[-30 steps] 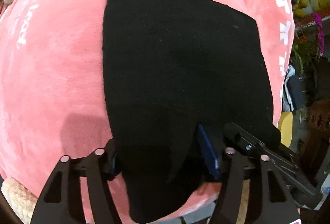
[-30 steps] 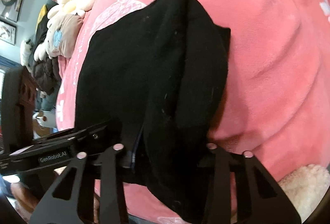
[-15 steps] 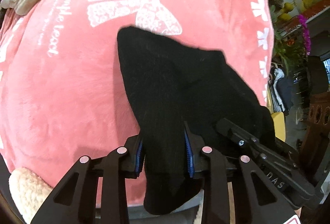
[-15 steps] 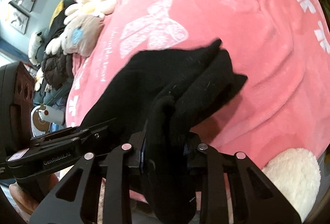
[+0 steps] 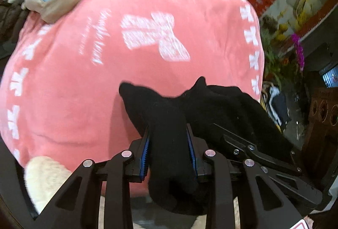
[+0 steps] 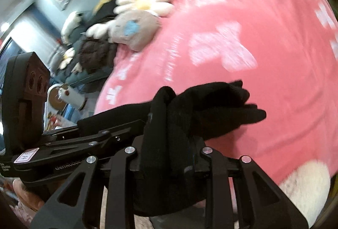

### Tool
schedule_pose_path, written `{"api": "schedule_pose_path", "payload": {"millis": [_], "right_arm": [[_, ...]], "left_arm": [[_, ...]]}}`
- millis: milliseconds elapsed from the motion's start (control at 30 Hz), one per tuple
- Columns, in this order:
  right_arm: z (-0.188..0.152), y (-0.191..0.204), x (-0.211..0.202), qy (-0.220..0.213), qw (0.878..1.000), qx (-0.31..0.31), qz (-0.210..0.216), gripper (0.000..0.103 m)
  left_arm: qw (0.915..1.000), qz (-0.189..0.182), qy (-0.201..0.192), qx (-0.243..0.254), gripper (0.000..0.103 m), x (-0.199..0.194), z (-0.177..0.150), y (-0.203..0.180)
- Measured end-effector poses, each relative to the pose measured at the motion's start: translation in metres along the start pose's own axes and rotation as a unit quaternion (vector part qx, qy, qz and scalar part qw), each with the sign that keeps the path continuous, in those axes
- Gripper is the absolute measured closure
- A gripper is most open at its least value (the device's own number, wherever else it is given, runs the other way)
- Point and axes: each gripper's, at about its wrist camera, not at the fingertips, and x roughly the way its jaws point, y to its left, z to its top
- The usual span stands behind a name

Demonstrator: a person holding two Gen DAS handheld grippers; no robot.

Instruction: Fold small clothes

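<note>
My left gripper (image 5: 169,151) is clamped on the near end of the black garment (image 5: 211,106), lifted above the pink blanket (image 5: 84,81). To its right, my right gripper (image 6: 169,157) clenches the same garment's other bunched end.

Matt black knit garment (image 5: 169,136); plush pink fleece blanket (image 5: 84,91); ribbed blue pads (image 5: 145,153)
</note>
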Motion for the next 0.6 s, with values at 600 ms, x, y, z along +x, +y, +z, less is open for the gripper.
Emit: {"api": "schedule_pose_path", "payload": {"millis": [600], "right_arm": [[0.028, 0.041, 0.196, 0.039, 0.998, -0.044, -0.016, 0.078]], "left_arm": [[0.9934, 0.042, -0.076, -0.075, 0.067, 0.016, 0.022, 0.215]]}}
